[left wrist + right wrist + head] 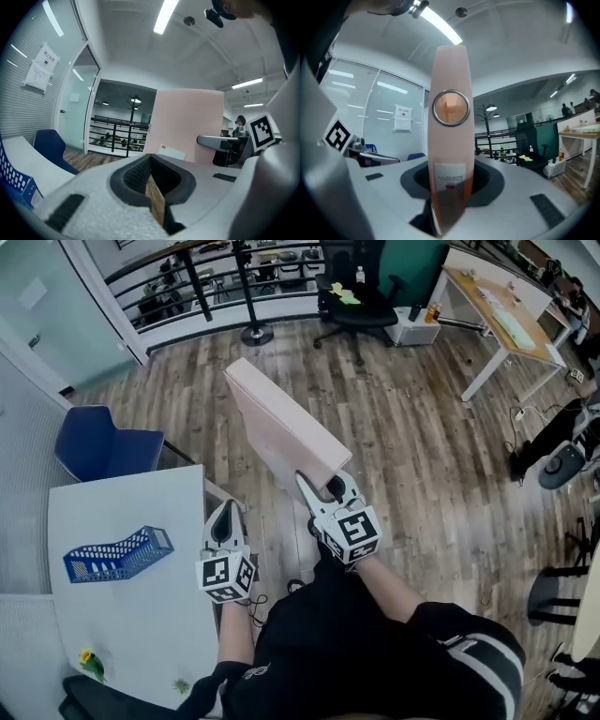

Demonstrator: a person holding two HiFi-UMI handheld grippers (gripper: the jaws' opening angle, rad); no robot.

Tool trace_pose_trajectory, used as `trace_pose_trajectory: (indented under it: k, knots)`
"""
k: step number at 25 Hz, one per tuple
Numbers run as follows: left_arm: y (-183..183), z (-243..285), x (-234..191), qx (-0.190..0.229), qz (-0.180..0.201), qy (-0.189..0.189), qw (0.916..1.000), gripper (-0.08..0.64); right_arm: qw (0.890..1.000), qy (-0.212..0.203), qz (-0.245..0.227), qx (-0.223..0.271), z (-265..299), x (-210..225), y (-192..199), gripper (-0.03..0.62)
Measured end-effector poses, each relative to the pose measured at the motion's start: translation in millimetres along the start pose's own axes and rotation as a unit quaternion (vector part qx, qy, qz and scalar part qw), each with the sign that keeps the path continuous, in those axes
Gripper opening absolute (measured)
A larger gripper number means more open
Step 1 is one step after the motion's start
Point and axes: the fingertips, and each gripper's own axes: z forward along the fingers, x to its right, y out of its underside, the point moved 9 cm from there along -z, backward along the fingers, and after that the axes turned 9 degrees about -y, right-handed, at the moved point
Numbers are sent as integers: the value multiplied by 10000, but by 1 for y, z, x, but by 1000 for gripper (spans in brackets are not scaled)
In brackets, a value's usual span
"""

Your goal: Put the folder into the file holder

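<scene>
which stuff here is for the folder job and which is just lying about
Job: pink folder, clamped in the right tongs; blue file holder on the white table.
Lying about: blue chair, black office chair, wooden desk.

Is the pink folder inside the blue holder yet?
No, the right gripper holds the pink folder in the air, away from the blue file holder on the table.

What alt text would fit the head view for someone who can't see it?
Seen from above, the right tongs grip a pink folder by its near end over wood floor. The left tongs are shut and empty at the edge of a white table bearing a blue file holder.
</scene>
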Motion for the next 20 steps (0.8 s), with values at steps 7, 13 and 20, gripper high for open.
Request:
trace_pose_trajectory:
  k: [7, 13, 20]
  knots:
    - [-20, 89, -23, 102, -136, -852, 9962, 0, 9934, -1123, -142, -160, 115, 63, -2, 138]
    - [-26, 115, -43, 127, -367, -1742, 9839, 1, 9771, -2105, -176, -256, 188, 83, -6, 138]
    - [-22, 82, -74, 188, -673, -3124, 9474, 0, 9375, -3458, -150, -365, 261, 51, -3, 138]
